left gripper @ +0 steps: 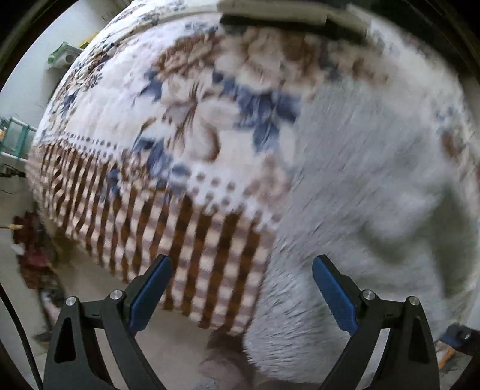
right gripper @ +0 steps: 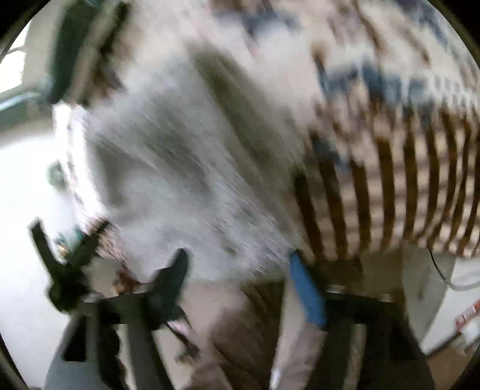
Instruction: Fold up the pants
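Nearest in the left wrist view, the left gripper (left gripper: 241,270) shows two black angular fingers with blue pads (left gripper: 151,294) and bright metal pins at the joints. They stand spread wide with nothing between them, just above the near edge of the bed.

The pants (left gripper: 360,195) are pale grey and look soft and fuzzy, with streaky nap and a few shallow shadowed folds. They lie on the right part of the bedspread (left gripper: 135,120) and spill over its near edge, hanging down toward the floor (left gripper: 168,345). Their long axis runs from the far side of the bed toward the camera, tilting a little leftward as it comes down. Which end is the waist, I cannot tell through the blur.

The bedspread is a quilted-looking cloth, white with blue and brown flowers, a band of dots, and brown and white checks along the overhang. A dark flat object (left gripper: 288,21) lies at the far edge.

The right wrist view is heavily smeared. The right gripper (right gripper: 240,270) also stands parted, one finger dark, the other showing a blue pad (right gripper: 306,294), gripping nothing. The grey pants (right gripper: 180,168) fill the middle just beyond its tips, slanting from upper left to lower right, with the checked overhang (right gripper: 405,180) to their right. Whether the fingertips touch the fabric is unclear.
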